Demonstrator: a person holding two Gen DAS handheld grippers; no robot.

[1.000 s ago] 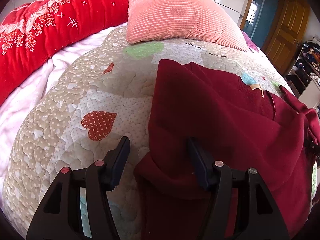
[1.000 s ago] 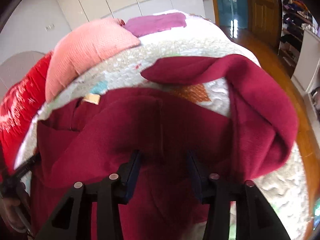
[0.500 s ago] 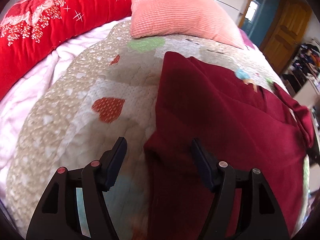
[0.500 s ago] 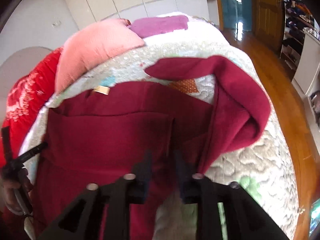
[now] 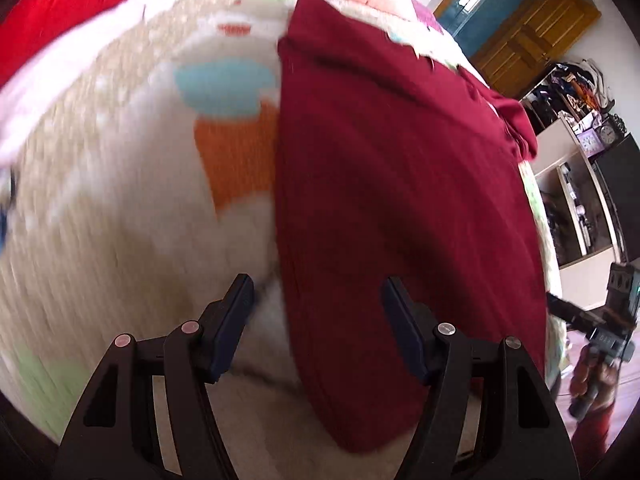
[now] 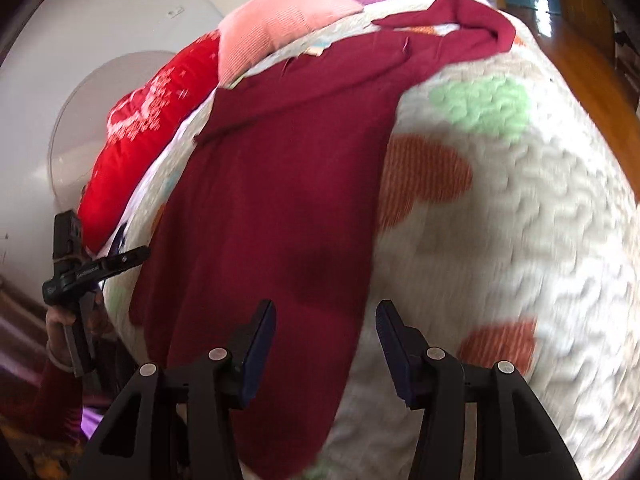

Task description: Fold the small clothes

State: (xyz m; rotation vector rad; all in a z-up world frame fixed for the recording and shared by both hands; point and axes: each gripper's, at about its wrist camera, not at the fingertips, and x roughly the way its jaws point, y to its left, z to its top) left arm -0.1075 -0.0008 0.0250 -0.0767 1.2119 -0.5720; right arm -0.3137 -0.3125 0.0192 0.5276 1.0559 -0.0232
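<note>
Both pairs of jaws stand spread and grip nothing. On the left gripper (image 5: 316, 308) the gap frames the left edge of the maroon sweater (image 5: 400, 184) — its left finger is over bare quilt, its right finger over the dark red cloth, and whether either touches cannot be told through the motion blur. On the right gripper (image 6: 326, 330) the mirror holds: the sweater's right edge runs up between the fingers, cloth under the left one, quilt under the right. The sweater (image 6: 272, 200) lies lengthwise on the bed as a long, narrow, flat band, its near end draping toward the bed's edge close to both grippers. At its far end one sleeve (image 6: 468, 36) loops out to the right in a loose bunch. Beneath it spreads a cream quilt (image 6: 520, 208) with orange, green and blue heart patches. Beyond the sweater's far end lies a pink ribbed pillow (image 6: 280, 24), and to its left a red flowered duvet (image 6: 148, 120). Each wrist view catches the other gripper at its margin, held in the person's hand, near the bed's edge. A wooden door (image 5: 524, 44) and cluttered shelves (image 5: 576, 120) show past the bed.
</note>
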